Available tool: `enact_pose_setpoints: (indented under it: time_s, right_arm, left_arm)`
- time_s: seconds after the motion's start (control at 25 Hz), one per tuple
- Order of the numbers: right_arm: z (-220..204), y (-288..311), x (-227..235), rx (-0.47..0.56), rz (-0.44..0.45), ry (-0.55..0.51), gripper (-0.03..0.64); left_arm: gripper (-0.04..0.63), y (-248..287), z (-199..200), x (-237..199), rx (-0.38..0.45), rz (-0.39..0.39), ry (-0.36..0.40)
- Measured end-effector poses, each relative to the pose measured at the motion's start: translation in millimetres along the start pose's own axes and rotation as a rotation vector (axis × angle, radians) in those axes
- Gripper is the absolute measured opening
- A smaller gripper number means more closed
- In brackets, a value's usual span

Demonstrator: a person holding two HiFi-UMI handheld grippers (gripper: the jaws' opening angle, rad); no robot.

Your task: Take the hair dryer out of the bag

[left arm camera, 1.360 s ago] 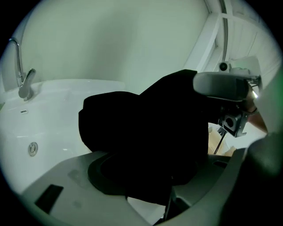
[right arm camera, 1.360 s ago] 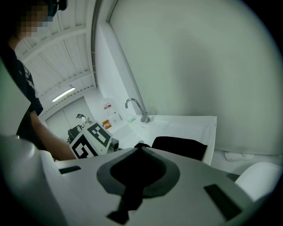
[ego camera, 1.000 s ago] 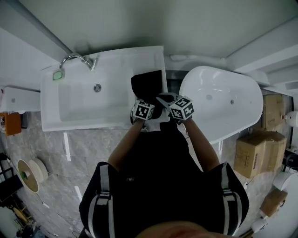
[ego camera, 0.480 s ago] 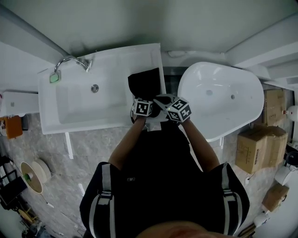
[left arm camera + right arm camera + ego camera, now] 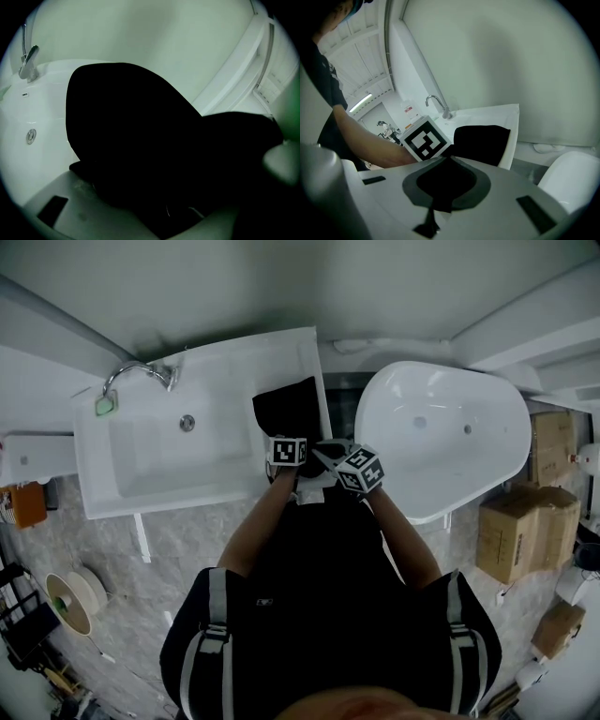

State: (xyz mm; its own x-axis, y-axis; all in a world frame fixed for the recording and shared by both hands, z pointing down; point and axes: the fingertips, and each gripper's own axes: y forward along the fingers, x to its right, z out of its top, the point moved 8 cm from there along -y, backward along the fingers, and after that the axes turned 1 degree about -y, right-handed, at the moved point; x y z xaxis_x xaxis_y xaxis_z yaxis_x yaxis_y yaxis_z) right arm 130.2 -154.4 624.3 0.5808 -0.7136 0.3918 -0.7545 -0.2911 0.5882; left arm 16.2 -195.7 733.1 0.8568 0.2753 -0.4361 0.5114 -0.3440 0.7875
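Left gripper (image 5: 289, 441) opens at the bag (image 5: 292, 404).
Head view: bag on sink (image 5: 141, 479) ledge. Left gripper view: fingers (image 5: 79, 206) spreading, nothing clamped, seemingly ready to reach in; hair dryer unseen, presumably inside. Right gripper view: right gripper (image 5: 440, 187) fingers pinch bag cloth.

The black bag (image 5: 292, 409) lies slumped on the white sink counter (image 5: 281, 357) (right end), soft and dark.

Bathtub (image 5: 377, 418) close beside bag (image 5: 291, 407)

L gripper (image 5: 286, 448) & R gripper (image 5: 349, 465) at black bag (image 5: 292, 407) on sink's (image 5: 169, 491) rt end.
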Motion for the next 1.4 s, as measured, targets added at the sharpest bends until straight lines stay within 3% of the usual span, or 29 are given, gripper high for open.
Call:
enact_pose_setpoints:
  time_s: [0.16, 0.24, 0.52, 0.72, 0.96, 1.08, 1.2, 1.4]
  right_arm:
    - [-14, 3, -3, -0.032, 0.006, 0.007, 0.071]
    - [-17, 3, -4, -0.036, 0.004, 0.004, 0.071]
    - [-20, 15, -18, -0.112, 0.057, -0.112, 0.071]
    - [-20, 23, -30, -0.133, 0.102, -0.158, 0.071]
    - [-7, 20, -40, -0.094, 0.156, -0.169, 0.071]
    - [-4, 15, -47, -0.097, 0.214, -0.226, 0.084]
    - [-2, 9, -54, -0.096, 0.275, -0.268, 0.139]
    - [15, -13, -60, 0.036, 0.376, -0.201, 0.169]
  left_arm:
    - [0.226, 5, 5, 0, 0.057, 0.022, -0.001]
    - [0.217, 3, 5, -3, 0.076, -0.012, -0.027]
    - [0.202, -7, 0, -16, 0.223, -0.340, -0.191]
    - [0.198, -10, -1, -16, 0.207, -0.490, -0.210]
    - [0.198, -23, 2, -11, 0.254, -0.753, -0.346]
    - [0.198, -31, -1, -9, 0.263, -0.821, -0.339]
    - [0.198, -41, -3, -7, 0.261, -0.862, -0.286]
    - [0.199, -62, -2, -8, 0.273, -0.923, -0.209]
